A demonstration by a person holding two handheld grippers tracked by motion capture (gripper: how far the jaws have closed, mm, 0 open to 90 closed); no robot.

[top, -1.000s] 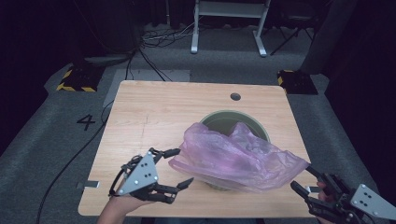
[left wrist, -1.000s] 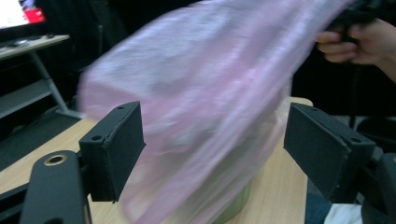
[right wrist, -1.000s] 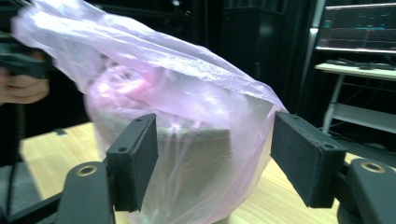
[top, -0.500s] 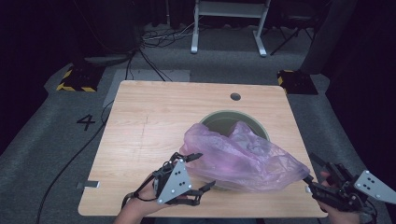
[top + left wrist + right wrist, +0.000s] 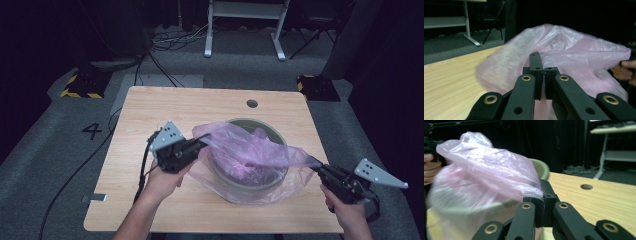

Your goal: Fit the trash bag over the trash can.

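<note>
Lately lifted and spread: pink plastic bag [image 5: 250,150], lying slack over the green bowl [image 5: 272,131] a second ago, now pulled taut across its mouth and raised off the tabletop [image 5: 150,120] on the left. Judged ready for opening over the rim as a liner. Left tongs [image 5: 204,140] shifted inward and up since the prior frames, clamped together on the bag's left edge, held above the tabletop just beside the bowl. Right tongs [image 5: 316,169] clamped together on the bag's right corner, low near the tabletop's right edge. Left forearm angled in from below; right hand [image 5: 350,215] gripped at the near corner.
</note>
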